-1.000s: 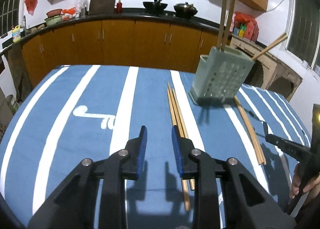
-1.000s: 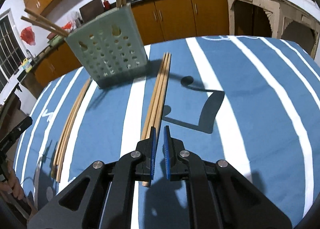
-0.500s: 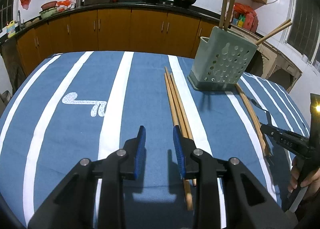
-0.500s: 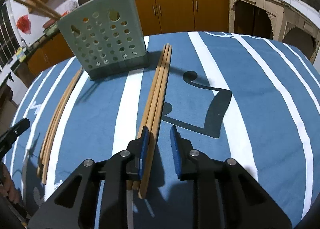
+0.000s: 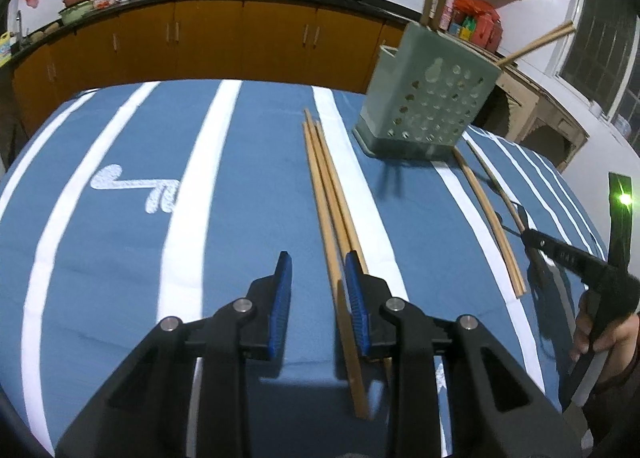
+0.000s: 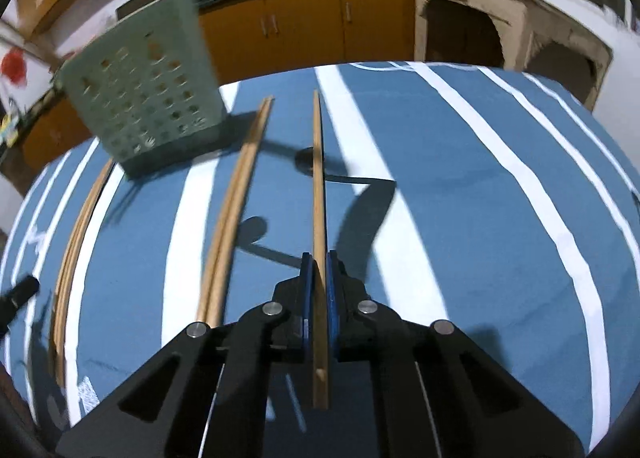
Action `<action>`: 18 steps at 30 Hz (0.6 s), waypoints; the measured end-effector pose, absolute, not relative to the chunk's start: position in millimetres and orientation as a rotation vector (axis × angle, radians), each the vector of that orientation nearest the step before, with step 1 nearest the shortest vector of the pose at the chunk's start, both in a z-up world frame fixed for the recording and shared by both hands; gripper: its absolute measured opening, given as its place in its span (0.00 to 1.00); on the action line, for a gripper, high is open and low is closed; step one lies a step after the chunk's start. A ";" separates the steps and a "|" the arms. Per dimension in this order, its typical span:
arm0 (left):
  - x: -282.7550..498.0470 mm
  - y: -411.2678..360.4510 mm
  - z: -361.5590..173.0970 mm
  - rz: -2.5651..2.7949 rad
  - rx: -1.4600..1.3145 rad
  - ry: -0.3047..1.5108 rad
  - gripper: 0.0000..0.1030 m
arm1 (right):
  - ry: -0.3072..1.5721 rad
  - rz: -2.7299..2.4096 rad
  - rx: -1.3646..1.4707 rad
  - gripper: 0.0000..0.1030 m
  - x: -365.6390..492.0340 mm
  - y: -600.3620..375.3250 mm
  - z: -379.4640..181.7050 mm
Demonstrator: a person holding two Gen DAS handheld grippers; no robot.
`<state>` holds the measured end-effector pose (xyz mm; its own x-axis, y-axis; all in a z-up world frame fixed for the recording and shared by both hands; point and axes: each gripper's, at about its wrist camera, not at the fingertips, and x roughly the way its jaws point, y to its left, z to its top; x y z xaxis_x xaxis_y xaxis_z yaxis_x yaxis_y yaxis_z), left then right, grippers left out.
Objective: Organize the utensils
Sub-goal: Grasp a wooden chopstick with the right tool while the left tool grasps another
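A green perforated utensil holder (image 5: pixel 428 98) stands on the blue striped table with several chopsticks upright in it; it also shows in the right wrist view (image 6: pixel 148 94). My right gripper (image 6: pixel 317 264) is shut on one wooden chopstick (image 6: pixel 319 186) and holds it above the cloth, pointing forward. Two chopsticks (image 6: pixel 236 210) lie to its left, and more chopsticks (image 6: pixel 76 238) lie further left. My left gripper (image 5: pixel 316 264) is open, low over the near ends of three chopsticks (image 5: pixel 328 194). One chopstick runs between its fingers beside the right pad.
The table carries a blue cloth with white stripes (image 5: pixel 192 198). Another chopstick pair (image 5: pixel 488 218) lies right of the holder. Orange kitchen cabinets (image 5: pixel 240 42) and a counter with woks stand behind. The right gripper (image 5: pixel 568 258) shows at the right edge of the left wrist view.
My right gripper has closed on one chopstick from the set of three and lifted it away to the right. My left gripper has moved slightly right over its chopsticks, still open.
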<state>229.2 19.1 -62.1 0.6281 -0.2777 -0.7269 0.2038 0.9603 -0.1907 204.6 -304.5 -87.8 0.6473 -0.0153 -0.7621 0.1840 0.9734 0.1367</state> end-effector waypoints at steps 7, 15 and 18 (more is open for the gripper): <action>232.8 4.0 -74.2 -0.301 -0.037 0.893 0.17 | 0.860 -0.111 0.190 0.07 203.8 -302.4 -88.4; 239.0 -0.6 -80.0 -0.231 0.025 0.895 0.08 | 0.858 -0.104 0.165 0.08 203.5 -297.3 -86.9; 246.0 11.5 -79.3 -0.166 -0.004 0.895 0.08 | 0.859 -0.094 0.176 0.08 199.9 -299.2 -86.7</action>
